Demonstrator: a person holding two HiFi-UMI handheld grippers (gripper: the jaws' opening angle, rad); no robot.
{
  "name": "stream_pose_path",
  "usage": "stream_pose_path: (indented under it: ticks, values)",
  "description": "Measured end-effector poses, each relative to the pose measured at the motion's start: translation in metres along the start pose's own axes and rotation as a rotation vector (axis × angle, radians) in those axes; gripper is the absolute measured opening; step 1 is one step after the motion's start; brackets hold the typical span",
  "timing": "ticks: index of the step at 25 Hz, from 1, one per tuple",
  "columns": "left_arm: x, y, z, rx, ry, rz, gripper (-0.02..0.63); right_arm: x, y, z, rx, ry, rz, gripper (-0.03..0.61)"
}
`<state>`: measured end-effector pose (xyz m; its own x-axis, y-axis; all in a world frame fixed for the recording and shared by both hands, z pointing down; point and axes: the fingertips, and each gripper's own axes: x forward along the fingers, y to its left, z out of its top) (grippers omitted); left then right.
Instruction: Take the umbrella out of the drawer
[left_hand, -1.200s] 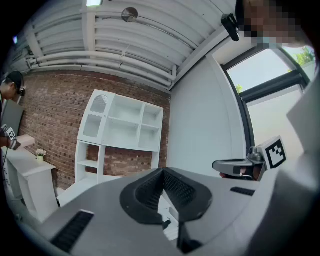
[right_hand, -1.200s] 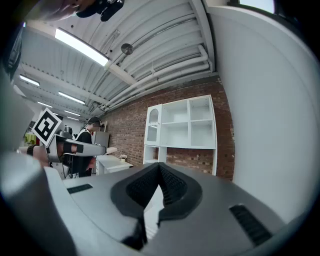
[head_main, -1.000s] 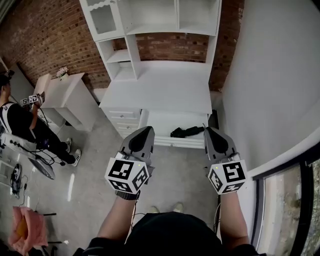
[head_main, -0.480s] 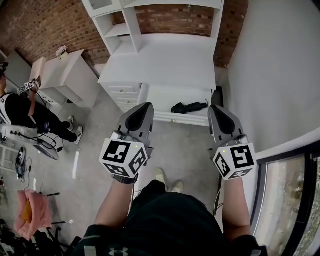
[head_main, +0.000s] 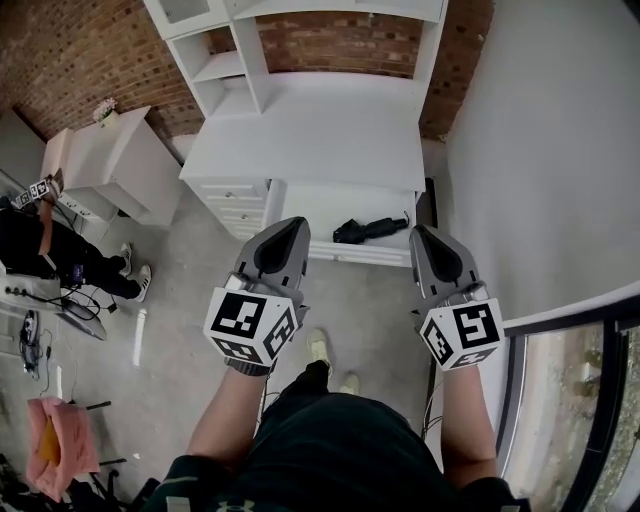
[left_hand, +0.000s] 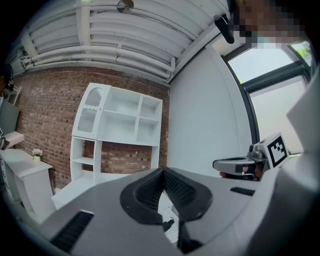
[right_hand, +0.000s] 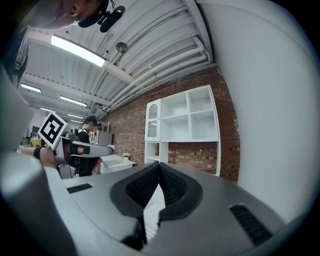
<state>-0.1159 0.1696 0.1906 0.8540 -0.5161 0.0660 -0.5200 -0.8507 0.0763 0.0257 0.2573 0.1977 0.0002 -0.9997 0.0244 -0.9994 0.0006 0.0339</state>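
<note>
The person holds both grippers out level, side by side. The left gripper (head_main: 290, 226) has its jaws pressed together with nothing in them, and so does the right gripper (head_main: 421, 233). The black folded umbrella (head_main: 366, 229) lies in the open drawer (head_main: 350, 256) under the white tabletop (head_main: 310, 140), ahead of the grippers and between them.

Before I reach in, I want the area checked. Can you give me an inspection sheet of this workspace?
Surface: white desk, nothing seen on top.
Job's things: black umbrella lies in the open drawer.
Clutter: pink bundle on the floor, left.
Grippers: left gripper and right gripper shut, empty, apart from the umbrella.
Cables: thin cables on the floor near a second person.
Surroundings: brick wall, white side cabinet, window at right.
</note>
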Motion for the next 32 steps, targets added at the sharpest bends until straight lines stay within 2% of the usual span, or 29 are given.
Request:
stream_pose_path:
  ticks: [11, 18, 27, 32]
  values:
    - [0.08, 0.076, -0.024, -0.023, 0.029, -0.032, 0.006, 0.108, -0.01, -0.03, -0.018, 0.092, 0.006, 0.005]
    - [0.12, 0.122, -0.052, -0.044, 0.073, -0.059, 0.006, 0.161, -0.013, -0.071, 0.002, 0.181, -0.017, 0.005]
    - [0.168, 0.133, -0.094, -0.093, 0.122, -0.089, 0.006, 0.194, -0.039, -0.138, 0.003, 0.312, 0.041, 0.005]
    - [0.194, 0.138, -0.125, -0.097, 0.162, -0.043, 0.006, 0.212, -0.055, -0.188, -0.004, 0.39, 0.12, 0.005]
